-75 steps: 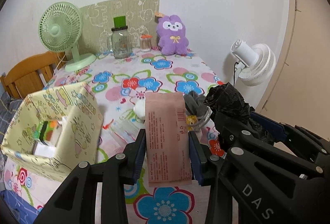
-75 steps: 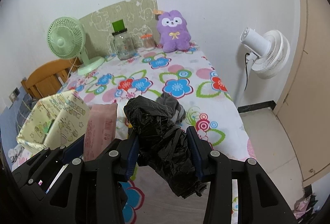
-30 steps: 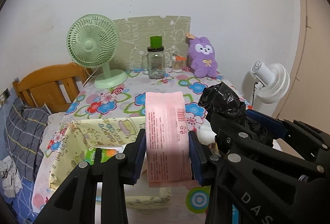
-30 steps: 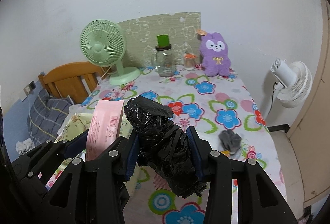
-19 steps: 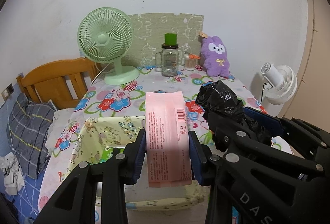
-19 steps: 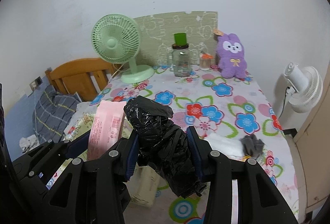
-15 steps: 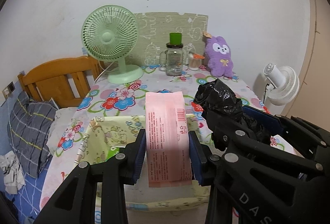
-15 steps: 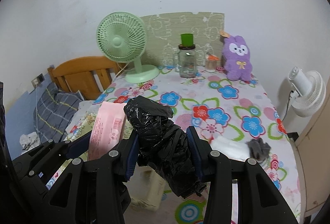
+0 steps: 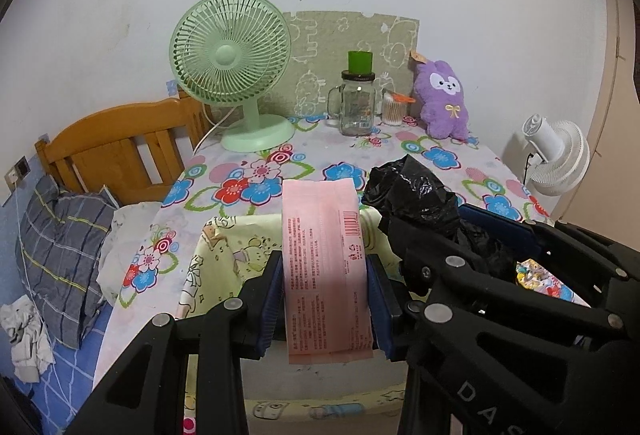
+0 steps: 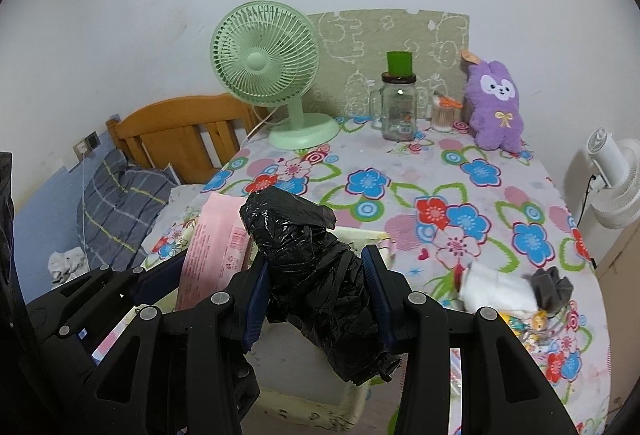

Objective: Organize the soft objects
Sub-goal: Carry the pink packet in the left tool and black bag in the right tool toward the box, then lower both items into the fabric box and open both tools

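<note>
The left gripper (image 9: 326, 299) is clamped on a flat pink plastic pack printed with small text and a barcode (image 9: 324, 267), which stands upright between the blue-padded fingers (image 9: 269, 299). The right gripper (image 10: 316, 299) squeezes a crumpled, glossy black plastic bag bundle (image 10: 312, 275), lumpy and creased, its lower end hanging past the pads. The two grippers sit side by side, the pink pack just left of the black bundle.

Both held items hover over an open pale-yellow box covered in cartoon-print paper (image 9: 228, 255), whose soft, wrinkled wall shows under and behind the left gripper. The box rests on a table under a glossy tablecloth with bright blue, red and pink flowers (image 10: 460, 203).

At the far end of the table stand a mint-green plastic desk fan with a round grille (image 9: 234, 67), a clear glass mason-jar mug with a green cup on its lid (image 9: 357, 103), a small jar of cotton swabs (image 9: 393, 109) and a fuzzy purple plush rabbit (image 9: 442, 99). On the right part of the table lie a white soft pack (image 10: 496, 289) and a dark grey cloth piece (image 10: 552, 287), touching each other. A white floor fan (image 9: 556, 155) stands beyond the table edge, and a wooden bed headboard (image 9: 116, 147) with a grey plaid pillow (image 9: 60, 255) is to the left
</note>
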`<state>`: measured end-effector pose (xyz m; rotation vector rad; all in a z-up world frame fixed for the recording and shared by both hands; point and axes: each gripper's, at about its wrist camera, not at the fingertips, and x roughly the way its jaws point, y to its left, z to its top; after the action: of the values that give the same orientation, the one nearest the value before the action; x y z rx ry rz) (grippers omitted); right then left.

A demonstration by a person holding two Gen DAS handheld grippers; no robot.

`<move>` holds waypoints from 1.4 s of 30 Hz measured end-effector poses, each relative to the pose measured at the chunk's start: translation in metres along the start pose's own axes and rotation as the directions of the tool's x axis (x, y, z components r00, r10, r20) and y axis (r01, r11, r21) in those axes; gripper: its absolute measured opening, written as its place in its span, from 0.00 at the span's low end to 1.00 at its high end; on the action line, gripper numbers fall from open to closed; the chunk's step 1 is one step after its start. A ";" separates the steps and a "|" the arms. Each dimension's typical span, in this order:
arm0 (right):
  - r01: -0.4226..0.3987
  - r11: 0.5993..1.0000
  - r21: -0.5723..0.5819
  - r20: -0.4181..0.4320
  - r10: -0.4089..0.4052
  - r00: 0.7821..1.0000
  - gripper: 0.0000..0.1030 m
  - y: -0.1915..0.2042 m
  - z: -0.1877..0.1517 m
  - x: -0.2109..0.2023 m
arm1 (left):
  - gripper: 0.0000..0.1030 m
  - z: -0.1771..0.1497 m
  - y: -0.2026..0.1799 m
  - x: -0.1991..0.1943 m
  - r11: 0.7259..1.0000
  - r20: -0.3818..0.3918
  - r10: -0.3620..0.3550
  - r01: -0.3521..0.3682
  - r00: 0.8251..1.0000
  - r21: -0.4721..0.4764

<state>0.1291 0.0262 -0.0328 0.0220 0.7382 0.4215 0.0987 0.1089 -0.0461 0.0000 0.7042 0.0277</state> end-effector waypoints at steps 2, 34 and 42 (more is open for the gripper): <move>-0.003 1.000 -0.001 -0.007 0.003 1.000 0.46 0.003 -0.001 0.005 | 0.39 -0.001 0.003 0.002 1.000 -0.008 0.000 0.000 1.000 0.001; -0.028 1.000 -0.009 -0.154 0.026 0.988 0.63 0.013 -0.017 0.068 | 0.59 -0.020 0.026 0.050 0.997 -0.176 -0.072 0.068 0.982 -0.032; -0.018 1.000 0.005 -0.144 0.019 0.989 0.78 0.013 -0.014 0.061 | 0.77 -0.016 0.022 0.037 0.998 -0.139 -0.060 0.055 0.988 -0.035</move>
<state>0.1554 0.0600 -0.0800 0.0015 0.8815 0.4430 0.1163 0.1314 -0.0823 -0.0523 0.8443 -0.0170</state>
